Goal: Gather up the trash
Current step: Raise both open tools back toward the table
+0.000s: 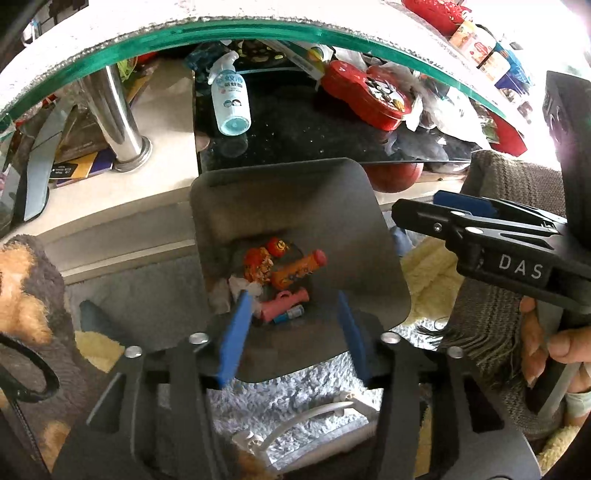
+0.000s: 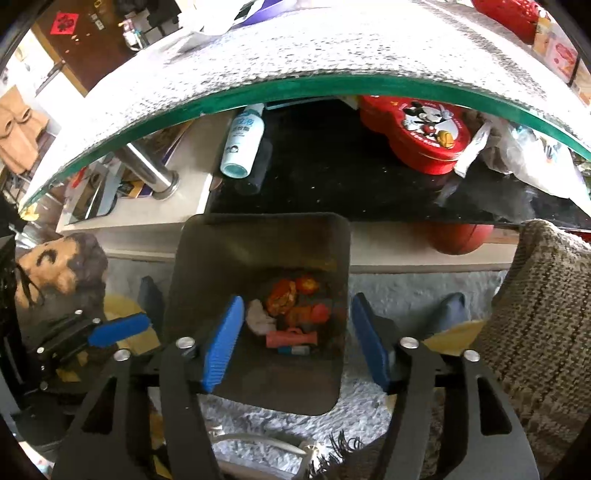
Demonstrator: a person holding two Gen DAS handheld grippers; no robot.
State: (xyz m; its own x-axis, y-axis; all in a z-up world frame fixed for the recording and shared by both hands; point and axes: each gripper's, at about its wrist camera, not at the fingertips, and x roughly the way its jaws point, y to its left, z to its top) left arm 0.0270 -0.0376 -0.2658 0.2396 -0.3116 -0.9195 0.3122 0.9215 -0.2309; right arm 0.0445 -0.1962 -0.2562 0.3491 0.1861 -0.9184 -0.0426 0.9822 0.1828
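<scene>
Under the glass-edged table point(image 1: 229, 33), a dark bin point(image 2: 258, 243) stands on the shaggy grey rug point(image 2: 399, 291), with orange, pink and white trash point(image 2: 291, 317) in its bottom. Both the left gripper point(image 1: 291, 325) and the right gripper point(image 2: 295, 343) hover above it, blue fingers spread wide, empty and touching nothing.

white "das" on the right gripper point(image 1: 415, 214) body; mickey and minnie picture on red tin point(image 2: 417, 136); spray bottle point(image 1: 229, 101) label unreadable.

Both wrist views look steeply down, seemingly from close above, sharing the dark bin point(image 1: 295, 206) point(image 2: 258, 251).
</scene>
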